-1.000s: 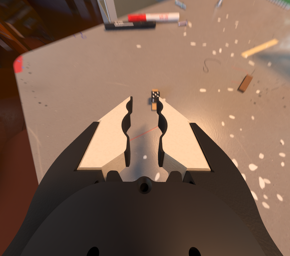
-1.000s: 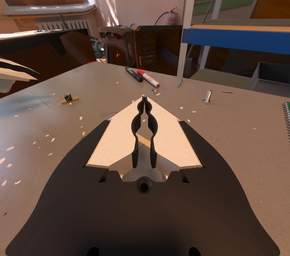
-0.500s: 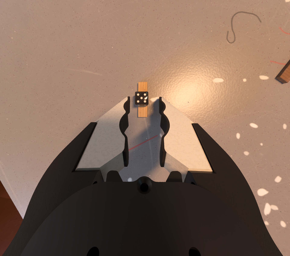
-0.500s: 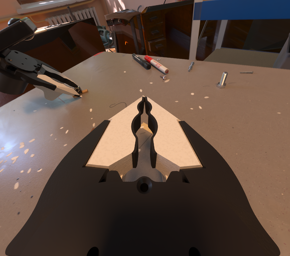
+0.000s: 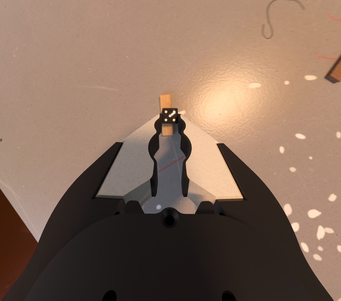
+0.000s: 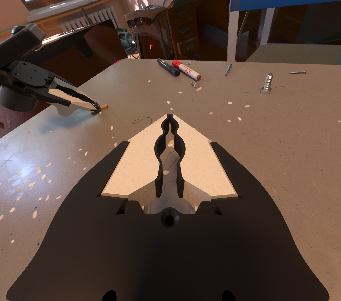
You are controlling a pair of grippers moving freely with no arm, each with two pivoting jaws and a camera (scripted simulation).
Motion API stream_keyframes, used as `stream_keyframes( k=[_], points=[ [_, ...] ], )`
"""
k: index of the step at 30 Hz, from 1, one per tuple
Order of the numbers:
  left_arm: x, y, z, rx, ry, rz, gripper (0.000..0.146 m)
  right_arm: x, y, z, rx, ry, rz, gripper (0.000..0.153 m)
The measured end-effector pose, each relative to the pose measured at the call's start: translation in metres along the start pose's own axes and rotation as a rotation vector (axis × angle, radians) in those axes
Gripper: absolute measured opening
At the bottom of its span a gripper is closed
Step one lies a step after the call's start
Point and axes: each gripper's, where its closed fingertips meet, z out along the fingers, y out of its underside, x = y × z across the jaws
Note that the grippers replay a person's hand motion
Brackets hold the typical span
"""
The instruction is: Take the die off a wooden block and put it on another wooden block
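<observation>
Workshop clutter surrounds the grey speckled table (image 5: 92, 52). On it lies a thin pale wooden block (image 5: 165, 103) carrying the black die (image 5: 169, 116). The left hand-held gripper (image 5: 169, 116) has its fingertips pinching the die's two side faces; whether the die is lifted clear cannot be told. The right hand-held gripper (image 6: 169, 116) is pressed together, holding nothing. A darker second wooden block (image 5: 335, 74) lies well apart. The die is judged light, rigid and glossy, hence slippery; opposite flat faces, gripped squarely at mid-height, suit best.

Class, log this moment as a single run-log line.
left tool: shut on die | die: over light wooden block | right tool: shut, idle
</observation>
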Motion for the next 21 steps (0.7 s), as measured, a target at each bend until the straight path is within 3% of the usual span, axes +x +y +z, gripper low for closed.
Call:
stream_keyframes(
  k=[7,13,17,21],
  points=[
    [0.054,-0.027,-0.017,0.155,0.126,0.137,0.016,0.0,0.002,0.001,-0.01,0.01,-0.019,0.0],
    [0.125,-0.037,-0.005,0.153,0.221,0.384,0.016,0.002,0.004,0.002,-0.02,0.017,-0.027,0.0],
    [0.16,-0.044,0.007,0.132,0.196,0.527,0.016,0.001,0.003,0.001,-0.015,0.012,-0.029,0.0],
    [0.178,-0.052,0.014,0.131,0.216,0.568,0.016,0.002,0.007,0.003,-0.03,0.011,-0.02,0.0]
  ],
)
